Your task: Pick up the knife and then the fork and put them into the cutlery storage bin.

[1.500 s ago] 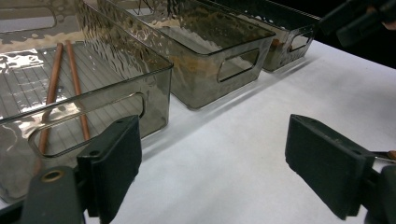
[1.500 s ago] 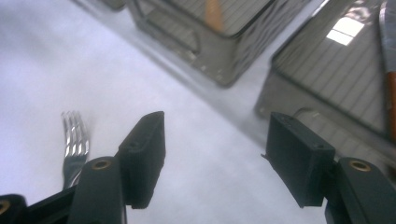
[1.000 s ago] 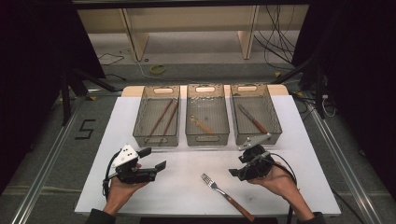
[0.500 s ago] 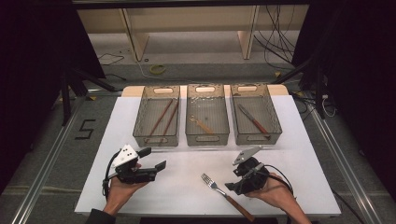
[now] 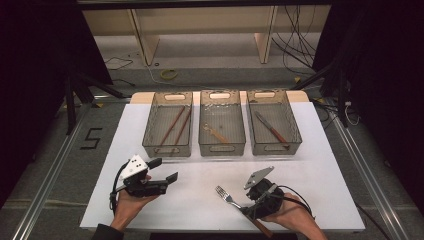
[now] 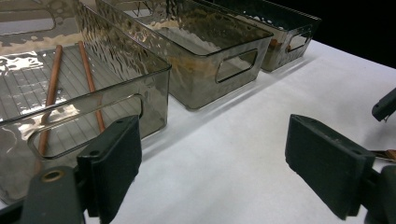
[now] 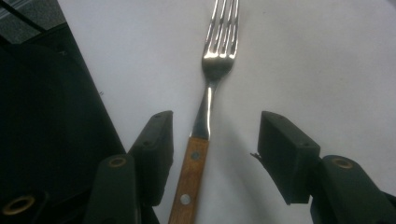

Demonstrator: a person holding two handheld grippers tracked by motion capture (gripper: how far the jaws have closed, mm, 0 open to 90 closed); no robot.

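A fork (image 5: 227, 197) with a wooden handle lies near the front edge of the white table. In the right gripper view the fork (image 7: 205, 116) runs up between the two black jaws, which stand apart on either side of its neck and handle top. My right gripper (image 5: 247, 209) is open and low over the fork's handle. My left gripper (image 5: 165, 170) is open at the front left, with nothing between its fingers; its view (image 6: 212, 163) looks toward the bins.
Three clear smoky bins stand in a row at the back of the table: the left bin (image 5: 150, 145) holds two brown sticks (image 6: 88, 77), the middle bin (image 5: 222, 147) a small utensil, the right bin (image 5: 275, 147) a knife. The table's front edge is close behind the fork.
My right gripper has moved toward the front and left, coming down over the fork's handle. The left gripper has stayed still.
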